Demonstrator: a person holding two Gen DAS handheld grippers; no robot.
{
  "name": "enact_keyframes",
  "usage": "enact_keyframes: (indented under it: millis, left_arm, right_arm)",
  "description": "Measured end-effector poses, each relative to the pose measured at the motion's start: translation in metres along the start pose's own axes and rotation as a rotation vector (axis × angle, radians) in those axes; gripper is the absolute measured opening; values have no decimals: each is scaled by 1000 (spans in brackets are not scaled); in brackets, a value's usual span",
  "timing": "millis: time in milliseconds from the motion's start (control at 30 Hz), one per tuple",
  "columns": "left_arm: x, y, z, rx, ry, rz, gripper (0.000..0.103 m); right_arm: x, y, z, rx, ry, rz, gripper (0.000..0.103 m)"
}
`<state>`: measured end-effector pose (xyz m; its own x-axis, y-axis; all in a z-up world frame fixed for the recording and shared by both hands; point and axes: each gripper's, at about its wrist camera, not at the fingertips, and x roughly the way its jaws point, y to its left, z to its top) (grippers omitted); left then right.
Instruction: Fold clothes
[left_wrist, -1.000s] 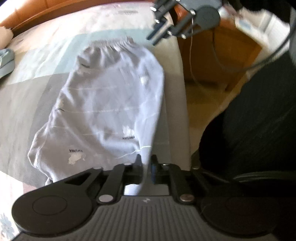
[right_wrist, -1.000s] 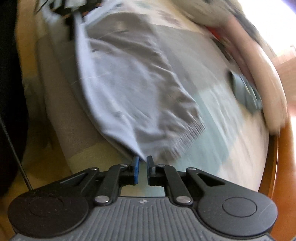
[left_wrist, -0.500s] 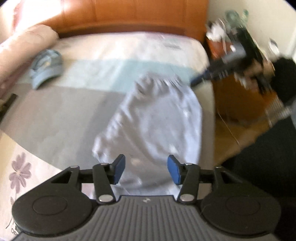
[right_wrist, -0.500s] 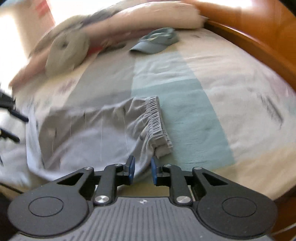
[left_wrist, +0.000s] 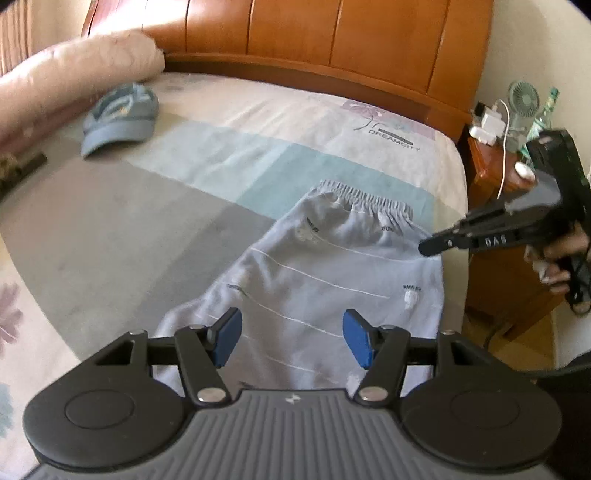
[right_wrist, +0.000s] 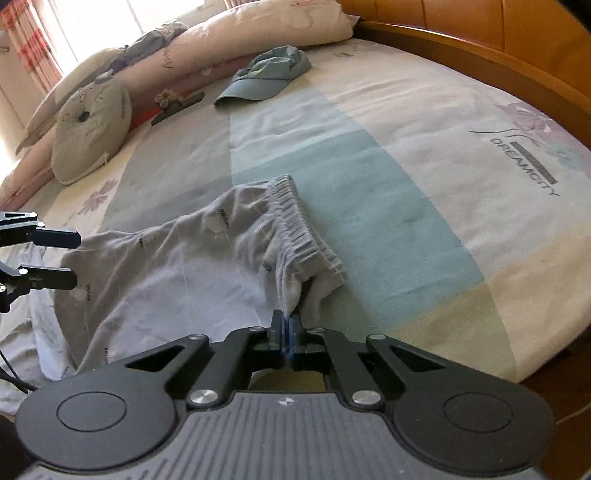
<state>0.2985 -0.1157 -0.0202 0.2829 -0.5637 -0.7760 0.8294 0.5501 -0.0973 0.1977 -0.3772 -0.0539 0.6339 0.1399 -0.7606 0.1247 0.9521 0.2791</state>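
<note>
— What's the left wrist camera giving you?

— My left gripper (left_wrist: 291, 341) hangs released, blue pads wide apart, over the near end of the grey trousers (left_wrist: 314, 280). They lie lengthwise along the right side of the bed (left_wrist: 155, 221), elastic waistband (left_wrist: 365, 197) at the far end. My right gripper (left_wrist: 436, 245) comes in from the right at the waistband's right corner. A blue cap (left_wrist: 118, 120) sits far left, well apart.

— And the right wrist camera?

— There my right gripper (right_wrist: 287, 330) is clenched on a pinch of cloth at the waistband's (right_wrist: 306, 236) near corner; the fabric tents up from the mattress into the pads. The rest of the trousers (right_wrist: 166, 280) spreads away to the left, where the left gripper (right_wrist: 55, 254) shows open above them.

— What worries you?

— The bite looks thin. I judge a quick pull could slip it out, or catch only one layer, so the waistband opens and any fold goes crooked. With the leg end free, dragging could bunch the cloth or slide it off the bed's right edge. Whether this is an early or a late fold, I can't tell.
</note>
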Motion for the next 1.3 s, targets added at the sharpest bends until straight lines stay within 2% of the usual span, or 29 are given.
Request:
enact_keyframes:
  millis: [100,167,300,400,533,600,700,733,833,933,1100,1167,1300]
  left_arm:
    - [15,-4,-3,12,34,-3,61]
    - [21,-7,-3,25,49,16,61]
    - [25,-8,-3,11,41,3,61]
    - [28,-9,-4,-1,44,5,61]
    - [33,-6,-5,-18,51,44,61]
    - [36,0,-9,-40,49,92,61]
    - [42,18,-15,-124,75,177,61]
    - [42,22,-17,-138,72,182,62]
    - [35,23,-14,-155,45,168,61]
    - [28,25,-12,-171,18,153,64]
    - [17,27,-7,-199,-27,130,66]
    - [11,29,-6,-214,-46,125,66]
    - [-26,50,-22,-291,-75,233,69]
  right_arm:
    - [1,-3,-3,17,11,-10,4]
    - [-2,-5,-1,32,5,-20,8]
    - [-25,2,18,19,-113,-28,10]
    - [-21,13,35,-12,-148,43,11]
    - [17,28,50,-79,-105,128,11]
    - [39,31,51,-113,-71,118,11]
    - [58,20,50,-137,-41,40,7]
    - [58,13,49,-124,-38,39,0]
    - [55,0,49,-110,-35,38,0]
    - [44,14,51,-182,-54,49,13]
    - [46,29,55,-234,-44,89,17]
    - [48,30,57,-223,-38,107,24]
    - [49,38,57,-234,-23,147,39]
